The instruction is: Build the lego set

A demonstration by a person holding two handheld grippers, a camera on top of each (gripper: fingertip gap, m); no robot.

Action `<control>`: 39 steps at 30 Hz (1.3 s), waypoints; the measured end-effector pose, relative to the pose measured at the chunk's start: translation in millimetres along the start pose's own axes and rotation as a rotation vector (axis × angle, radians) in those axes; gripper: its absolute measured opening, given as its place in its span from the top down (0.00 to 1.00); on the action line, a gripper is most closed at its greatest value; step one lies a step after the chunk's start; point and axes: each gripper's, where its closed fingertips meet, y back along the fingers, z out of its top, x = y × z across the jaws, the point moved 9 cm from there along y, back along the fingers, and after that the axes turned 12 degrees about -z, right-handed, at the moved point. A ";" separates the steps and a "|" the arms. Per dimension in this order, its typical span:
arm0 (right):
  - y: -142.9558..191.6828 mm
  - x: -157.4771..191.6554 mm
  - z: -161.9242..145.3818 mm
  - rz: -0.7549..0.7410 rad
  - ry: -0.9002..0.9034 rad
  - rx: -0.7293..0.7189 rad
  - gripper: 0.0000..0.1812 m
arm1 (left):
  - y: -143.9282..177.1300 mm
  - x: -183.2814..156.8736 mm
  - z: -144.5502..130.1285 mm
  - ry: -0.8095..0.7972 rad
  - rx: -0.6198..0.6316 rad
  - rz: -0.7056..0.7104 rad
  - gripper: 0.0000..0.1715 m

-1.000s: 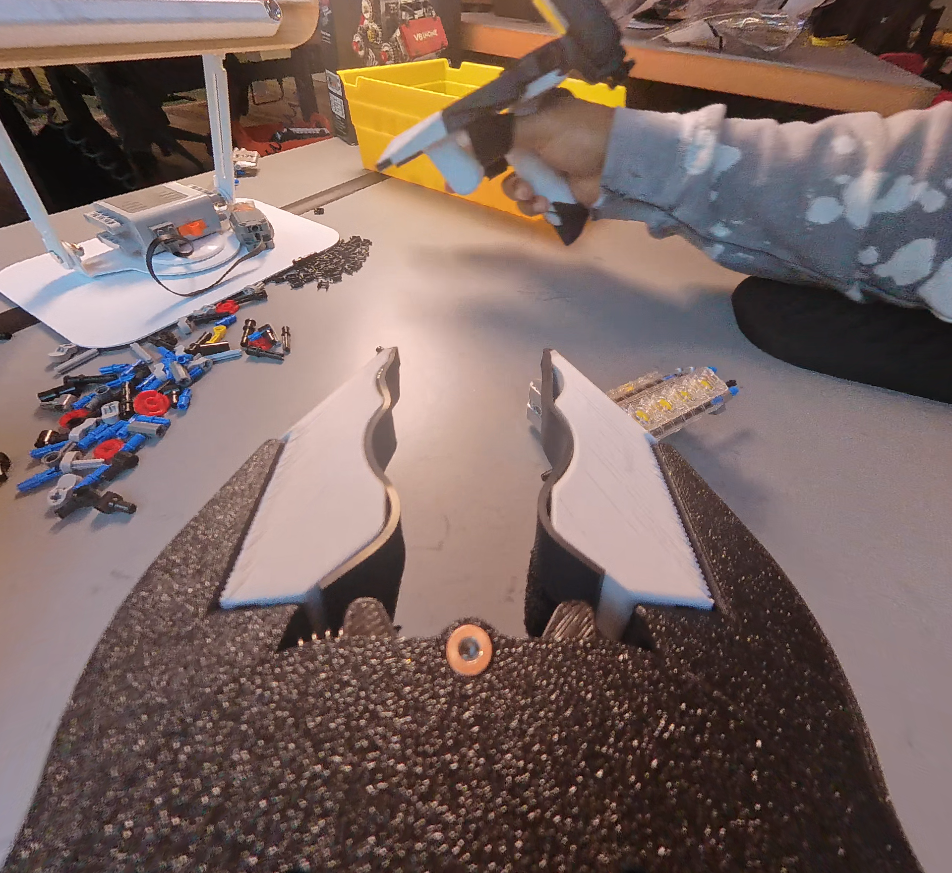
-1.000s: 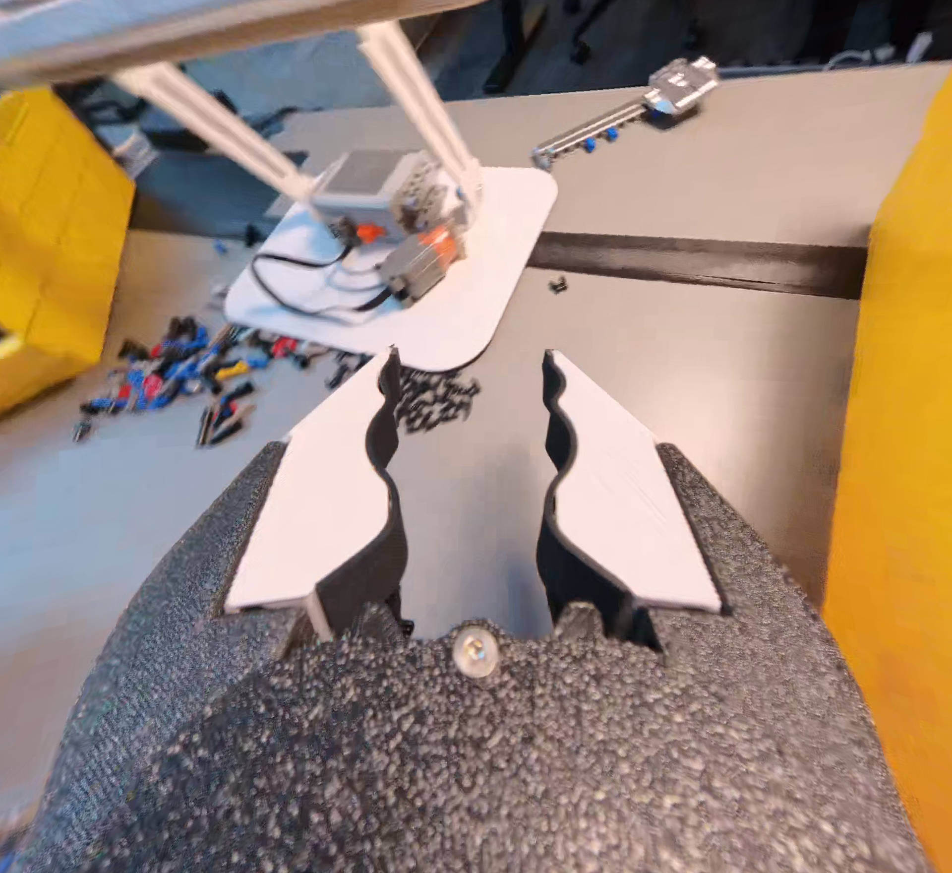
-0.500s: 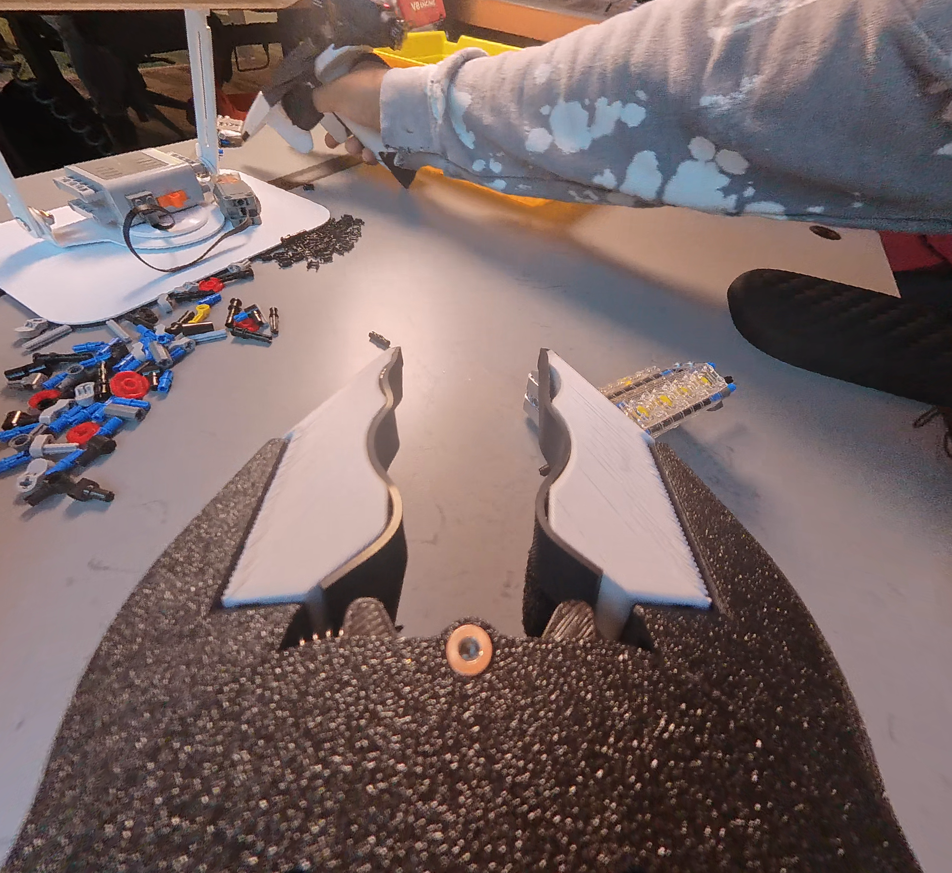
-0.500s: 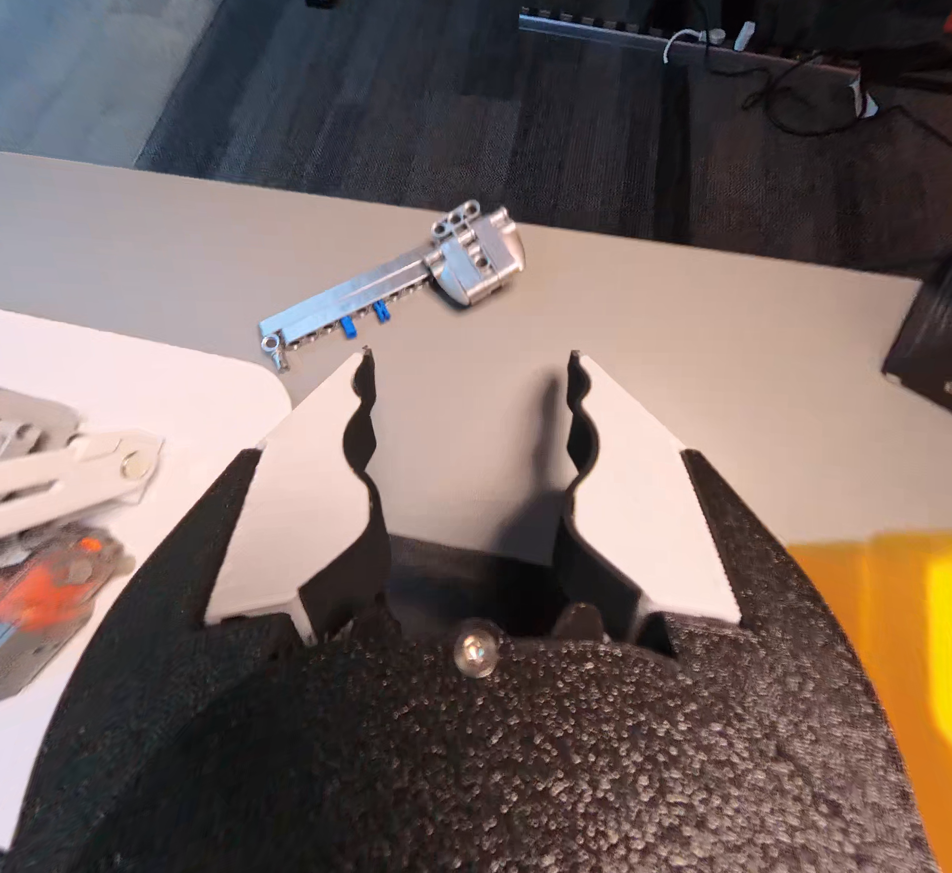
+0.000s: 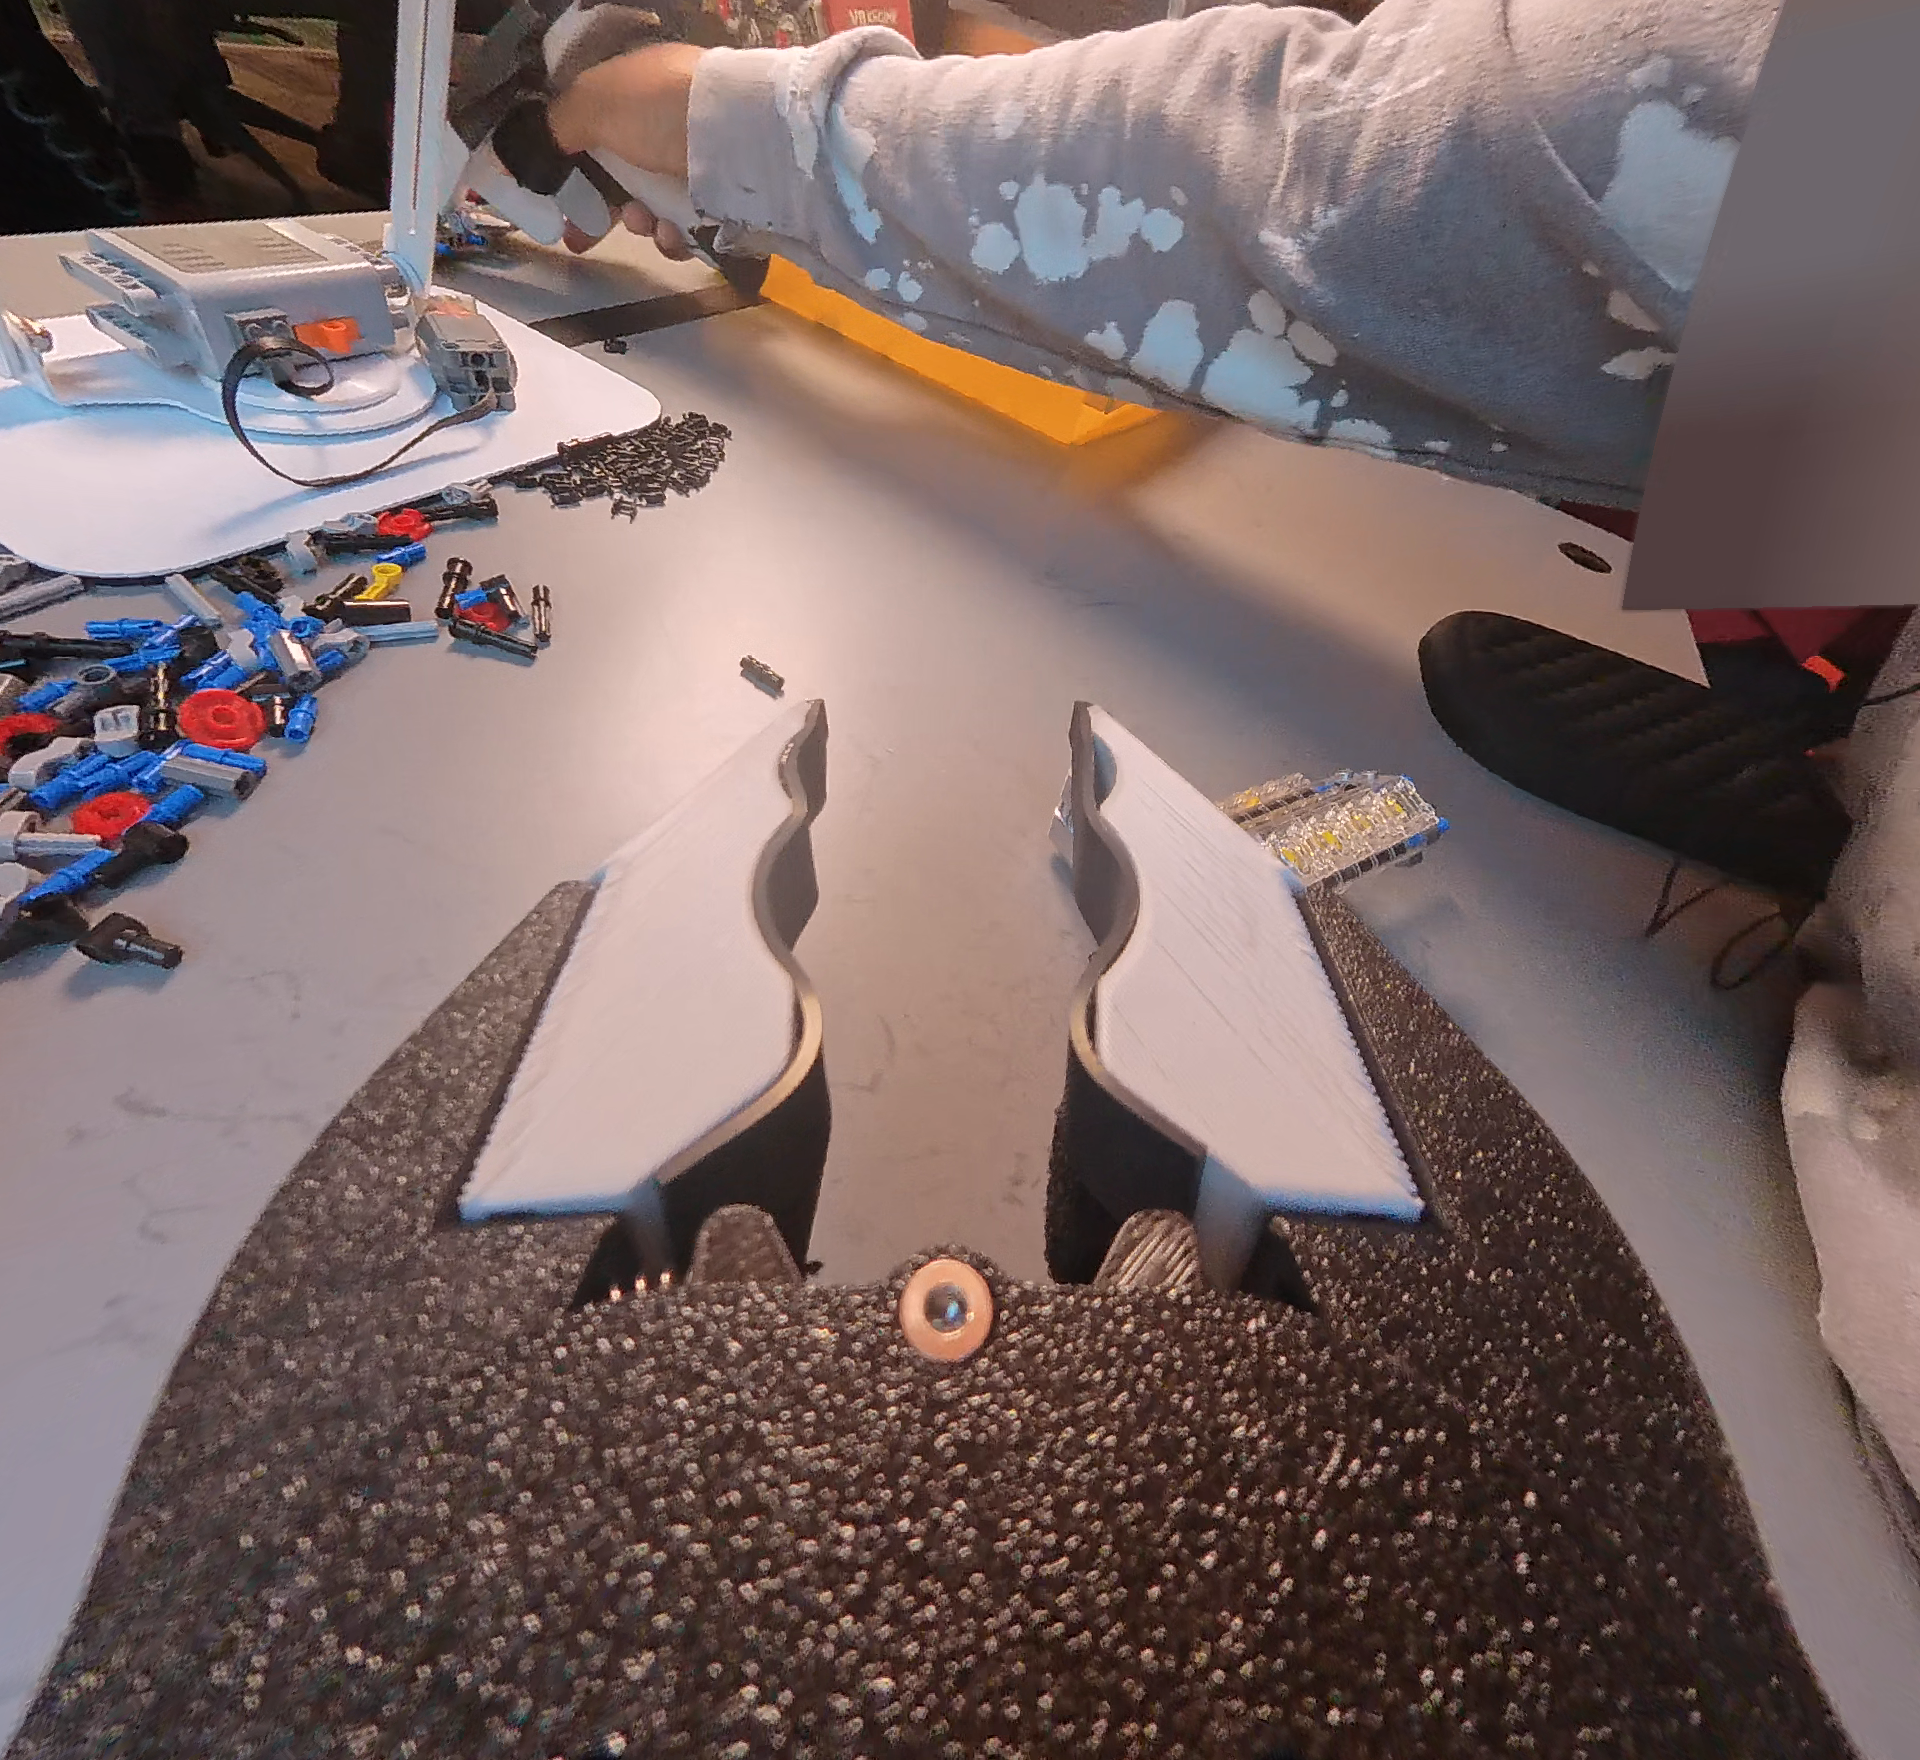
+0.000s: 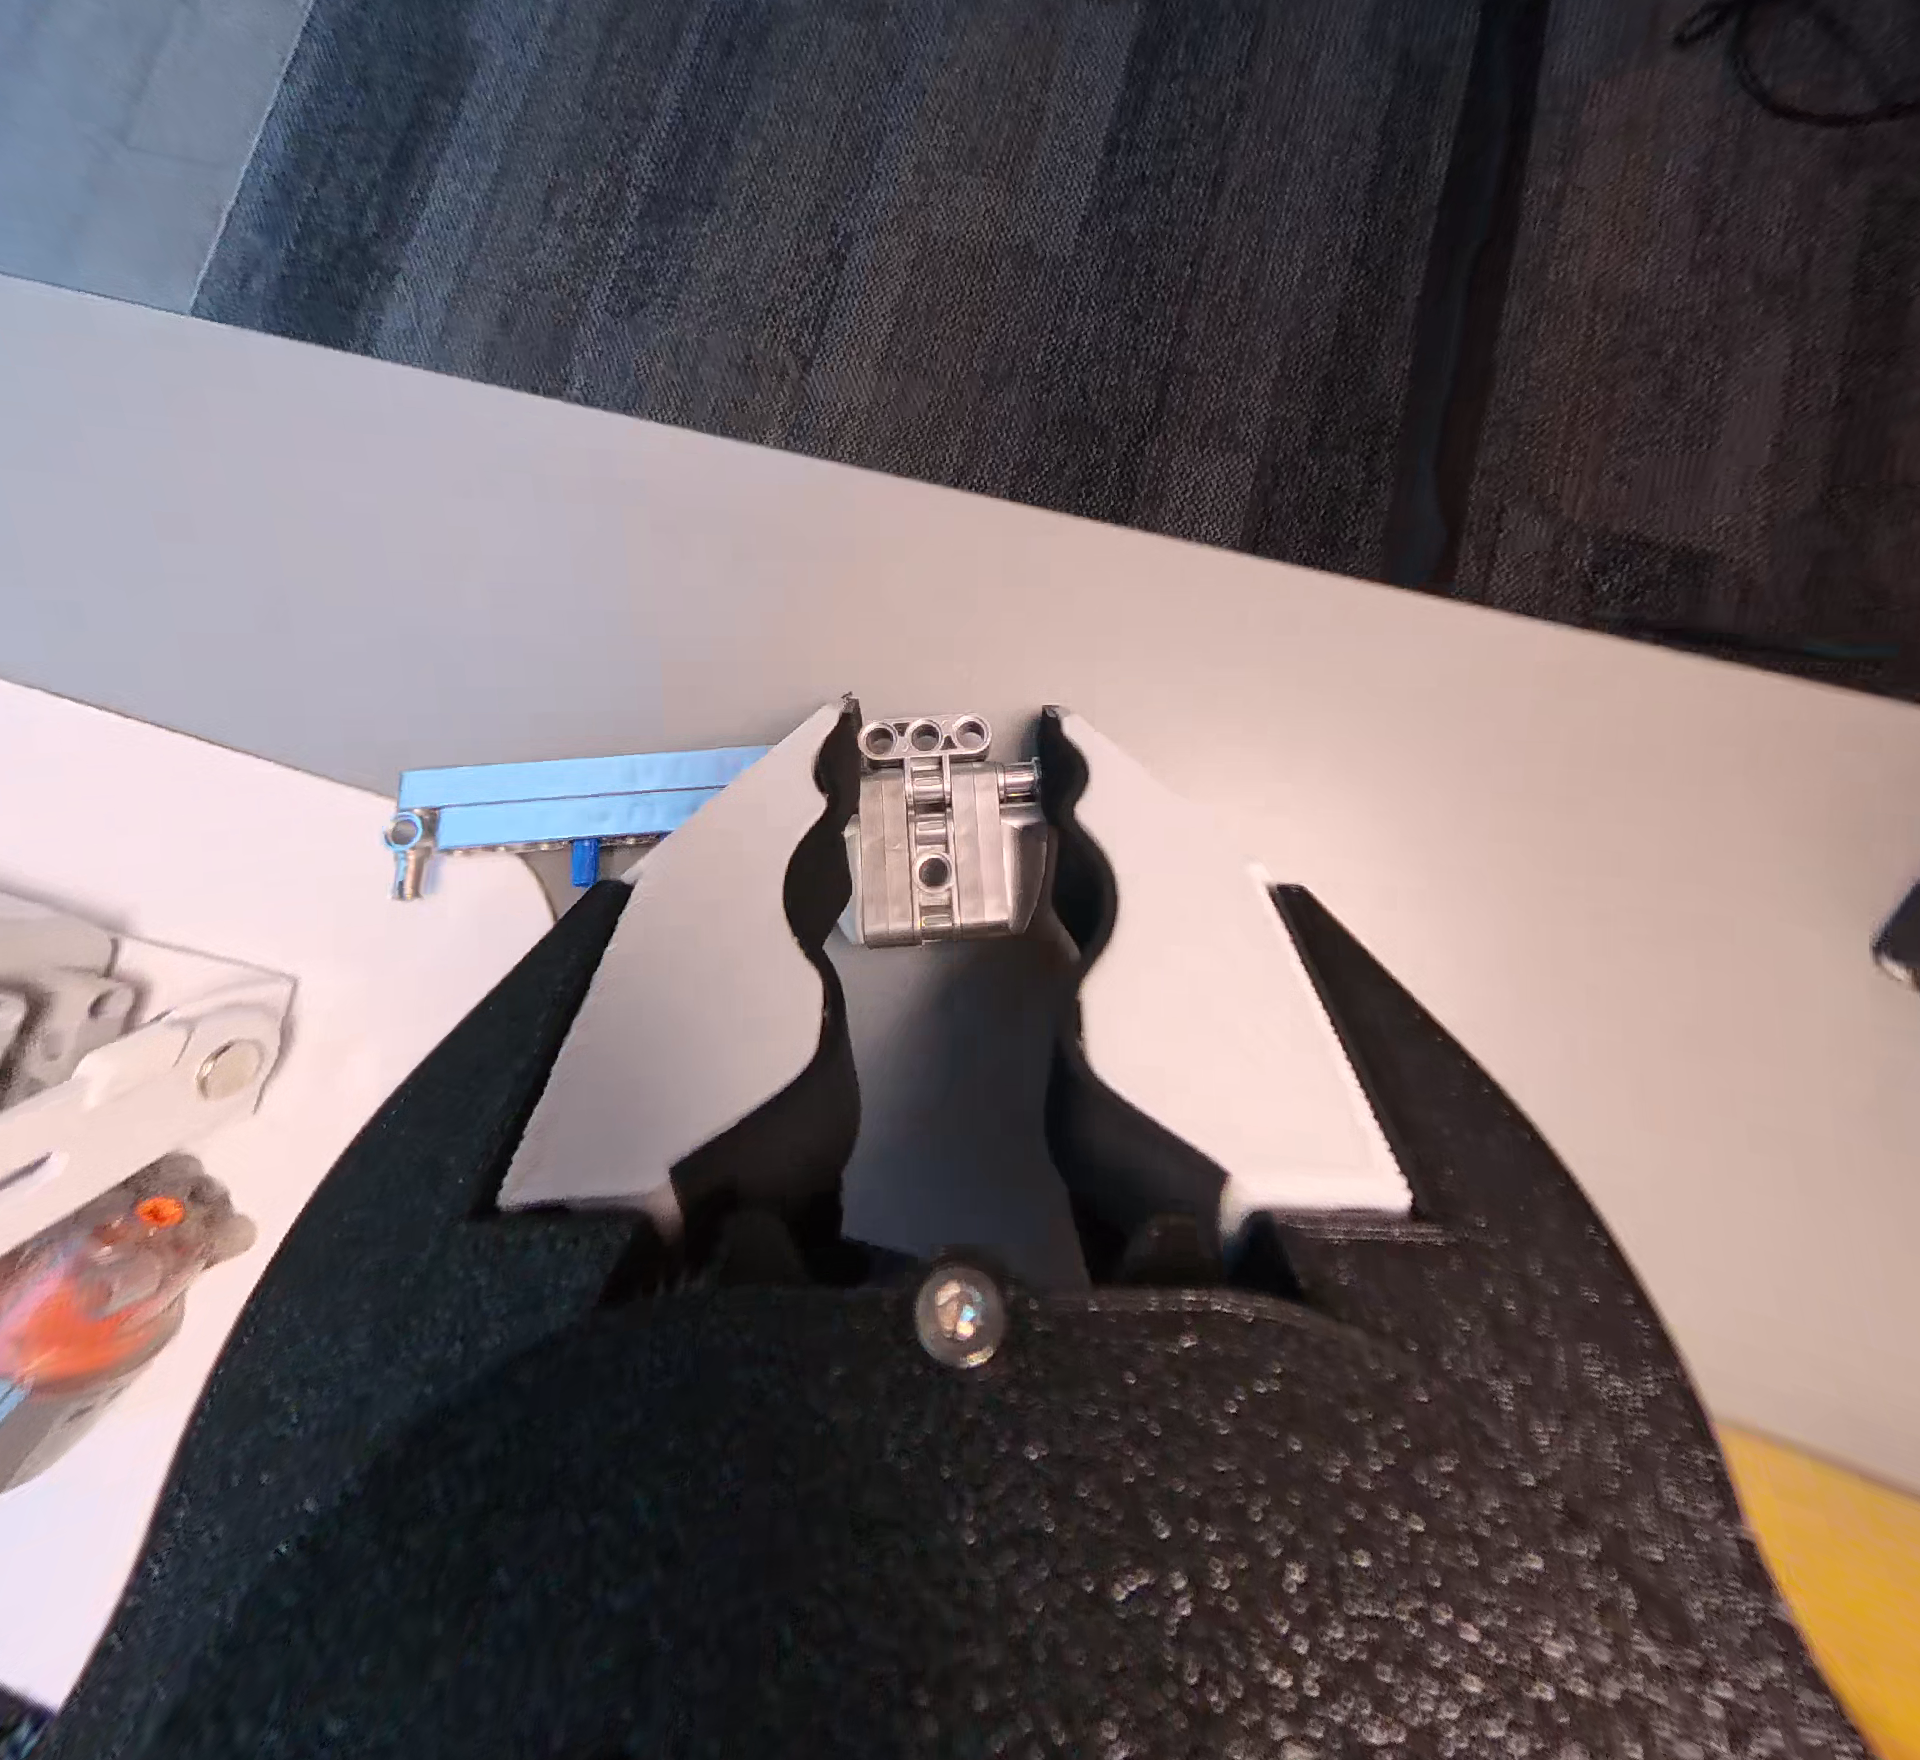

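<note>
The left claw (image 5: pixel 945 723) sits low over the pale grey counter (image 5: pixel 935 567), fingers spread apart with nothing between them but bare surface. Just ahead of its left fingertip lies a single tiny black pin (image 5: pixel 762 672). Tucked against the outside of the right finger is a clear plastic brick strip with yellow and blue bits inside (image 5: pixel 1335 822). Off to the left there's a scatter of small blue, red, black and grey building pieces (image 5: pixel 197 692), and beyond them a heap of little black connector pins (image 5: pixel 639 463) at the edge of a white rounded base plate (image 5: pixel 135 484). On that plate stands a grey battery box with an orange switch and a black cable (image 5: pixel 239 297), beside a white upright post (image 5: pixel 421 121).

Across the frame reaches a person's arm in a grey, white-splotched sleeve (image 5: pixel 1143 193), the hand (image 5: pixel 623 121) gripping the other tool near that post, over a yellow plastic bin (image 5: pixel 966 360).

The right claw (image 6: pixel 951 718) is down at the counter's far edge, fingers parted and straddling the chunky grey block end (image 6: pixel 940 863) of a long silver-grey beam assembly with blue pegs (image 6: pixel 582 801). The block sits between the fingers; whether they touch it, I cannot tell. The beam runs off to the left behind the left finger. Dark carpeted floor (image 6: pixel 935 204) lies beyond the counter.
</note>
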 end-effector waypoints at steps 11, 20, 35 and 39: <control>105.9 4.9 -86.2 -0.344 -0.044 -0.329 0.81 | -7.0 -11.5 -2.2 -0.085 0.049 0.019 0.75; 263.3 80.7 -188.7 0.017 0.292 -0.607 0.81 | -3.8 -15.2 5.0 -0.065 -0.017 -0.016 0.75; 403.4 230.1 -256.2 0.597 0.872 -0.940 0.81 | -0.9 -62.2 15.8 0.037 -0.178 -0.570 0.95; 409.2 223.2 -252.7 0.579 0.815 -0.982 0.83 | 4.5 -61.9 21.1 -0.041 -0.192 -0.486 0.97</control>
